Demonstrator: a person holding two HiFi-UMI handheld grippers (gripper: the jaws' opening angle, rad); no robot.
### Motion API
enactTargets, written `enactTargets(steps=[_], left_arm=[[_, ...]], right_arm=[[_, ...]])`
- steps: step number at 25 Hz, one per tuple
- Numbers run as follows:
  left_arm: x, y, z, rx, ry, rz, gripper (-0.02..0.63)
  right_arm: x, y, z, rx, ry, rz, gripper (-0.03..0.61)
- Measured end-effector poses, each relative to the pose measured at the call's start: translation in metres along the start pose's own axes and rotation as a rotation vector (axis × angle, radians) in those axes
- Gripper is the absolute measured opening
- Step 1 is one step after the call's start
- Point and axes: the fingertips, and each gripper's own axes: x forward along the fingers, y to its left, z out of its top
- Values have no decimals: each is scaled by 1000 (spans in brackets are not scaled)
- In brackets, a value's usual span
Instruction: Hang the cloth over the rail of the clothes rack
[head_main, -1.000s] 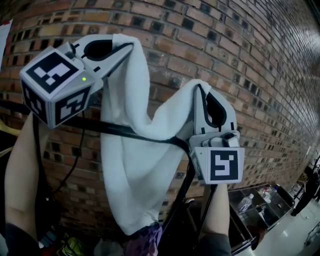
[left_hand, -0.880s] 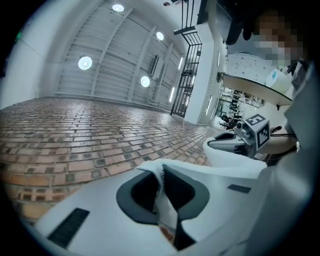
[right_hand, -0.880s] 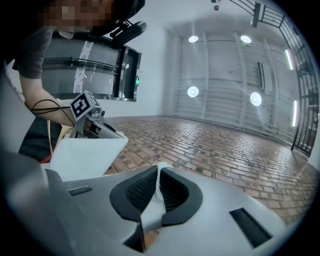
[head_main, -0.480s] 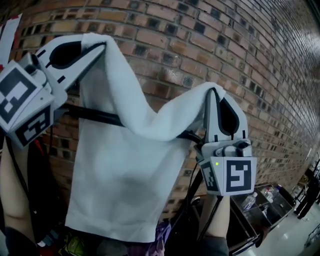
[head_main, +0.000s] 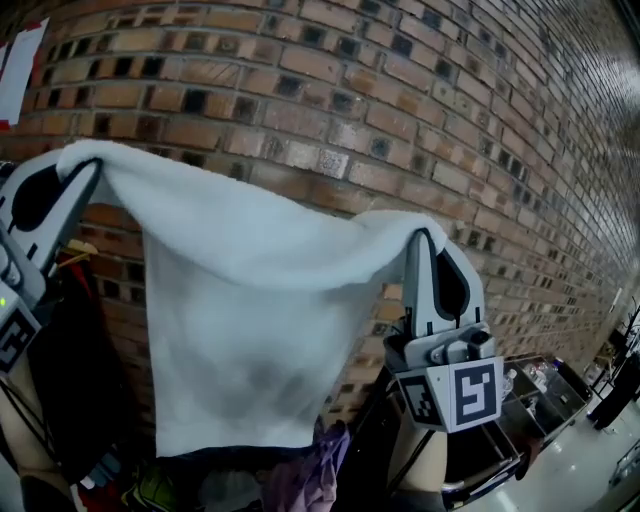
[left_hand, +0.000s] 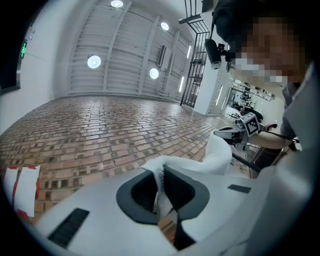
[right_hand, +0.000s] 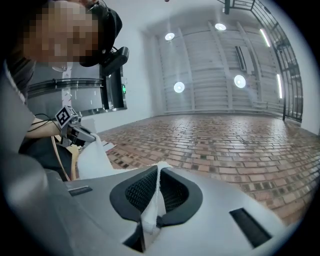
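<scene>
White cloth (head_main: 240, 330) hangs spread out in front of a red-brown brick wall (head_main: 400, 120), and each of its two upper corners is held by one gripper. The left gripper (head_main: 85, 172) is at the left edge of the head view and only partly inside it. It points upward and leans to the right, so its tip is the highest part of it. In the left gripper view its jaws are nearly together, with only a thin fold of the cloth's corner pinched between them. The right gripper (head_main: 428, 238) stands almost upright, jaws on top, and its marker cube (head_main: 455, 395) is below them and faces the camera. The person's right forearm (head_main: 420, 468) comes up from the bottom edge under this cube. In the right gripper view the jaws are pressed together on the other corner, and a narrow strip of cloth runs down between the ribbed pads.

Between the two grippers the top edge of the cloth sags a little, and the left corner is higher than the right one. The rest falls straight down as one wide sheet, and its lower hem is just above a pile of coloured clothes (head_main: 310, 475). The cloth covers the rail, so I cannot tell if it touches it.
</scene>
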Motion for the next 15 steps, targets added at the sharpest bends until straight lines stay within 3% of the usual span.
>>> enactTargets(steps=[6,11,15], left_arm=[[-51,-3,-35,-75,18,17,44],[-82,-18,-81,-157,65,53,44],[-84,-37,-112,-227,99,71,44]], right_arm=[[-16,33,-31,147,23,48,17],[-51,36,-84,201,120,-14,17],[-68,31,-108,263,142,-8,17]])
